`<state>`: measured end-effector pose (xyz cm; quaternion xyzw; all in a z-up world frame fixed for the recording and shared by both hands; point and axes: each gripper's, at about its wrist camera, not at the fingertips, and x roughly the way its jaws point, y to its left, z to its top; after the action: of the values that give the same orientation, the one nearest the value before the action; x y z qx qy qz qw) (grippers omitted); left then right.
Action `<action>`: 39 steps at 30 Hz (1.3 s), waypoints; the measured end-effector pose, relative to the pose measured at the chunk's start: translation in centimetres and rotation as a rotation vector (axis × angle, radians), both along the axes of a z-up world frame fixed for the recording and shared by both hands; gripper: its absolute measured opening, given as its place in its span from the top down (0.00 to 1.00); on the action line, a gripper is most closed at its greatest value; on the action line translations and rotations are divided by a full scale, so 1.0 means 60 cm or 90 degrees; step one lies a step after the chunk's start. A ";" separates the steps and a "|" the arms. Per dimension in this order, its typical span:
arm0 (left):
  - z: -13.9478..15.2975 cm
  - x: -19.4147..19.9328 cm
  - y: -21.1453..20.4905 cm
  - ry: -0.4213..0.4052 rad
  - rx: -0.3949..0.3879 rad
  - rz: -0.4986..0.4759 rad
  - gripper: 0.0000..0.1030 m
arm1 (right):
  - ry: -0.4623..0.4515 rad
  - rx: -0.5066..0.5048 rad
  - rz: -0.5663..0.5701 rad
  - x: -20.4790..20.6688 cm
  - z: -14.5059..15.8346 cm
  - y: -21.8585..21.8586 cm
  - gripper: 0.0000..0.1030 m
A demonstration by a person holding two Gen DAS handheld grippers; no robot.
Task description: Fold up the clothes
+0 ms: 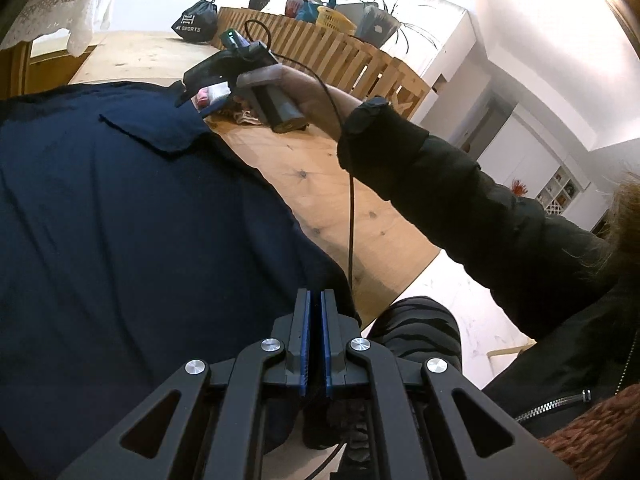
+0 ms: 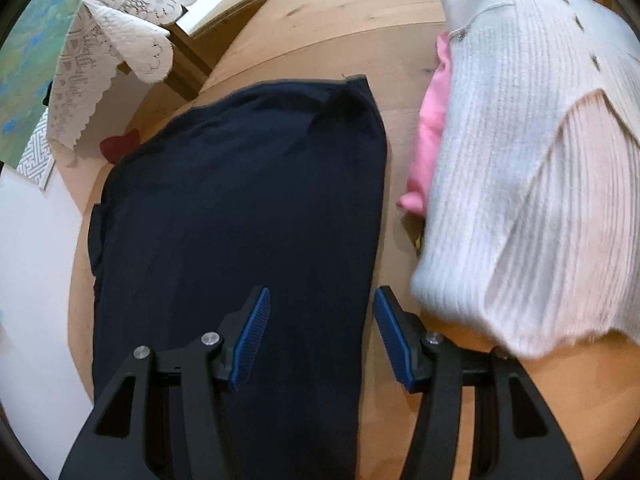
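Navy garment lies spread on the wooden table; left gripper is clenched at its near edge, though cloth between the pads is too dark to confirm, and right gripper hangs released over the garment's right edge. Risk: right jaws may bite one layer only, dragging the fold crooked. Count: one navy garment, one white knit, one pink piece, two grippers.
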<state>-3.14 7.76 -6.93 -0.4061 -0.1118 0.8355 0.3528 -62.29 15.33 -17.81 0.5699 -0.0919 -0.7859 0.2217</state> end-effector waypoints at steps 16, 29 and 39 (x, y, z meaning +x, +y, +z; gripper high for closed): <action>-0.013 0.005 -0.109 0.005 0.149 0.015 0.96 | 0.030 -0.026 -0.022 0.007 0.093 -0.047 0.94; -0.083 0.066 -0.235 -0.038 0.171 0.108 0.96 | 0.002 0.206 0.146 0.050 0.066 -0.389 0.82; -0.060 0.105 -0.257 -0.023 0.087 0.126 0.89 | 0.041 0.127 0.198 0.179 0.183 -0.296 0.54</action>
<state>3.14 -7.63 -10.52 -0.3828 -0.2143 0.8493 0.2936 -51.56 -2.45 -6.83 0.5709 0.0830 -0.7652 0.2858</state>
